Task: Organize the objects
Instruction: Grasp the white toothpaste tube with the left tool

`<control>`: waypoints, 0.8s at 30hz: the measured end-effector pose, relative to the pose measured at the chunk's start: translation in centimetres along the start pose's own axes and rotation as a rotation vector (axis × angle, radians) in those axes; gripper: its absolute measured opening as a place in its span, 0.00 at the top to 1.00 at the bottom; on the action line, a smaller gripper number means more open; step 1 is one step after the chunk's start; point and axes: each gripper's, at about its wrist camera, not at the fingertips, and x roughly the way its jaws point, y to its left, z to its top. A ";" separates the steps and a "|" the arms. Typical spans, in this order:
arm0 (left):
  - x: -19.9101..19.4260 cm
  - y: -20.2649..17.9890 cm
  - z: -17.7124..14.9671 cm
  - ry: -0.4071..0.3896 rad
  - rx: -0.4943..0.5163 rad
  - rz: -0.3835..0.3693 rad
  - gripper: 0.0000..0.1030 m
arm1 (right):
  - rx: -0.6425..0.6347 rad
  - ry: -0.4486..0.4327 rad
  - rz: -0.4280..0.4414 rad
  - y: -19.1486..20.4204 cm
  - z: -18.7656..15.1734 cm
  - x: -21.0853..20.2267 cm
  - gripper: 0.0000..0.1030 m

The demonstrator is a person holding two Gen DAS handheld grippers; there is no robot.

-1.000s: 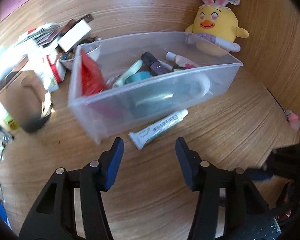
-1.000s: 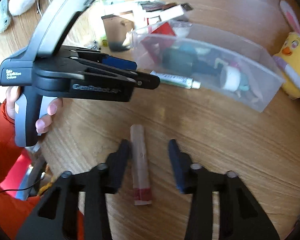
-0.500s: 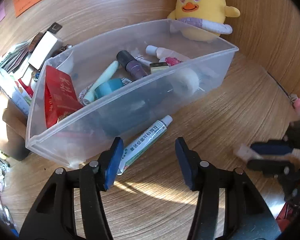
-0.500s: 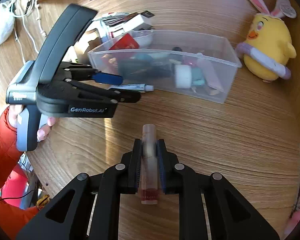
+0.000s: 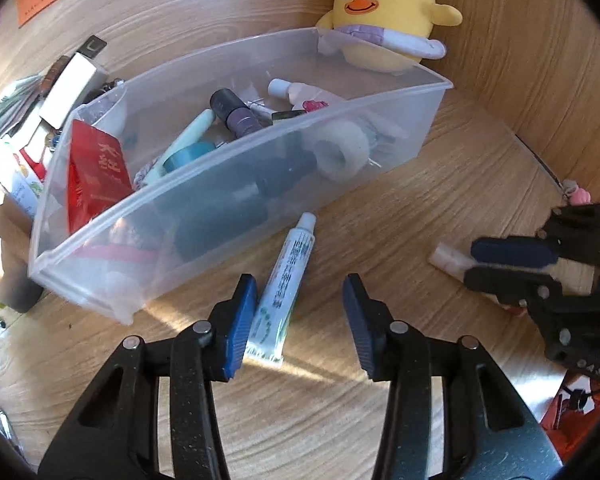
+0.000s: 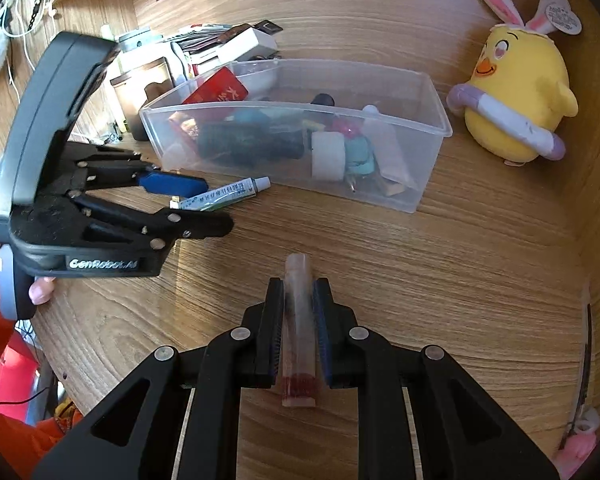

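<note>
A clear plastic bin (image 5: 380, 98) (image 6: 300, 109) on the wooden table holds several small items: a red packet, a tape roll, bottles. In front of it lies a white-green tube (image 5: 284, 280) (image 6: 228, 194), between the jaws of my left gripper (image 5: 300, 320) (image 6: 214, 206). These jaws are closing, with the tube near the left pad and a gap to the right one. My right gripper (image 6: 298, 292) (image 5: 512, 264) is shut on a clear tube with a red end (image 6: 298, 264) (image 5: 448, 256), low over the table.
A yellow plush chick (image 5: 384, 12) (image 6: 516, 92) sits behind the bin's right end. Boxes and cards (image 5: 68, 80) (image 6: 236, 44) pile up behind its left end, beside a brown container (image 6: 140, 88). A hand (image 6: 40, 292) grips the left tool at the table's curved edge.
My left gripper came up to the white-green tube, which now lies between its narrower jaws. My right gripper shut on the clear tube and shifted a little with it.
</note>
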 end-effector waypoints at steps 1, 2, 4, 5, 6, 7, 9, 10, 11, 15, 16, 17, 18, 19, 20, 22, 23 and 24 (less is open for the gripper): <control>0.3 0.0 0.3 0.003 -0.003 -0.004 0.58 | -0.002 0.001 -0.001 0.0 0.0 0.0 0.86; 0.5 0.1 0.4 -0.001 -0.004 -0.004 0.60 | 0.000 0.001 0.002 0.0 0.0 0.0 0.86; 0.7 0.1 0.6 -0.005 -0.003 -0.008 0.66 | 0.005 0.003 -0.004 0.1 0.0 0.0 0.86; 0.8 0.1 0.7 -0.009 0.000 -0.007 0.71 | 0.005 0.003 -0.004 0.1 -0.1 0.0 0.86; 0.8 0.1 0.7 -0.015 0.002 -0.009 0.73 | 0.007 0.007 -0.002 0.1 -0.1 0.0 0.86; 0.8 0.0 0.6 -0.020 0.006 -0.011 0.77 | 0.010 0.014 0.002 0.0 -0.1 0.0 0.86; 0.7 -0.4 0.4 -0.028 0.029 -0.017 0.85 | 0.016 0.025 0.012 0.0 -0.2 0.3 0.86; 0.6 -0.7 0.2 -0.033 0.040 -0.016 0.85 | 0.019 0.033 0.017 0.0 -0.2 0.5 0.86; 0.4 -1.0 -0.1 -0.041 0.053 -0.009 0.85 | 0.020 0.038 0.018 -0.1 -0.3 0.7 0.86; -0.2 -2.0 -0.9 -0.057 0.079 0.003 0.85 | 0.005 0.038 -0.001 0.3 -0.3 1.1 0.86; -0.5 -2.1 -1.0 -0.061 0.076 -0.001 0.85 | 0.007 0.038 0.003 0.4 -0.2 1.2 0.86; -0.8 -2.1 -1.1 -0.070 0.068 0.005 0.85 | 0.015 0.032 0.015 0.4 -0.2 1.2 0.86; -1.1 -2.0 -1.2 -0.078 0.060 0.006 0.85 | 0.018 0.029 0.022 0.4 -0.2 1.2 0.87; -1.5 -1.9 -1.2 -0.088 0.050 0.002 0.85 | 0.018 0.023 0.022 0.4 -0.2 1.1 0.87; -1.9 -1.8 -1.2 -0.098 0.035 -0.005 0.85 | 0.017 0.010 0.020 0.5 -0.1 0.8 0.87; -2.7 -1.5 -1.2 -0.118 0.012 -0.009 0.85 | 0.023 -0.006 0.026 0.5 0.3 0.5 0.87; -3.2 -1.3 -1.2 -0.133 -0.001 -0.010 0.85 | 0.028 -0.020 0.034 0.4 0.6 0.2 0.87; -3.6 -1.2 -1.1 -0.147 -0.011 -0.011 0.85 | 0.032 -0.031 0.039 0.4 0.8 -0.1 0.87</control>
